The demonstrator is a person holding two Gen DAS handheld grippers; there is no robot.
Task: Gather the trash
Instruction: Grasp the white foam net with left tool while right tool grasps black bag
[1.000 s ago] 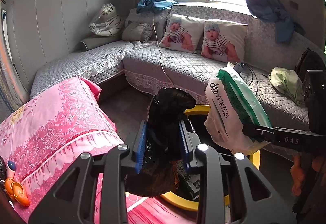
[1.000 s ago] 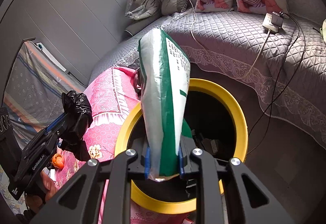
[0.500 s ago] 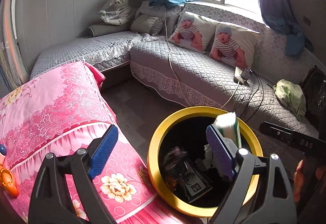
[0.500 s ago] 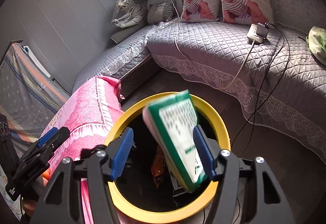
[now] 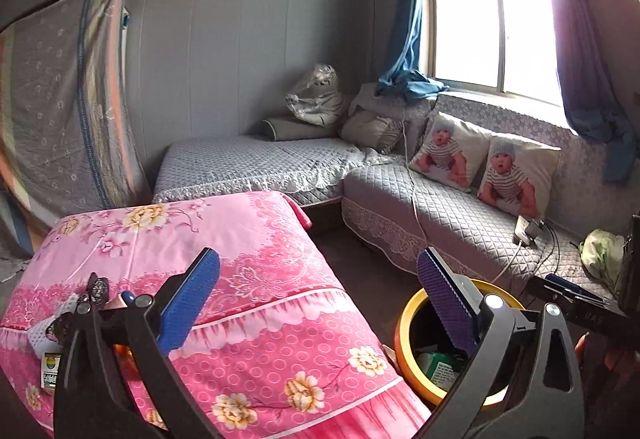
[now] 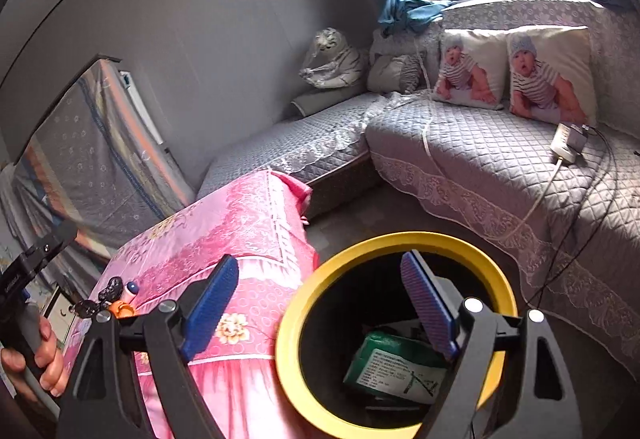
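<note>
Left gripper spread wide, nothing between the blue pads. Right gripper likewise spread wide and empty, pads well apart.

Directly below and ahead of the right gripper: a yellow-rimmed bin, its mouth behind the right-hand finger. Inside, lying on the bottom, a green and white packet with a printed label facing up. Dark shapes around it, too dim to tell.

From the left gripper, same bin low and to the right, partly hidden behind the right-hand finger; a corner of the green packet visible within.

Under and to the left of both grippers: a table draped in a pink flowered cloth, touching or just beside the bin on its left. Near the cloth's left edge, close to the left-hand finger: a small cluster of odds and ends, including something orange and a dark knobbly piece.

Further ahead: a grey quilted corner sofa, two cushions printed with babies, a white cable trailing over the seat to a power strip. Window with blue curtains behind.
</note>
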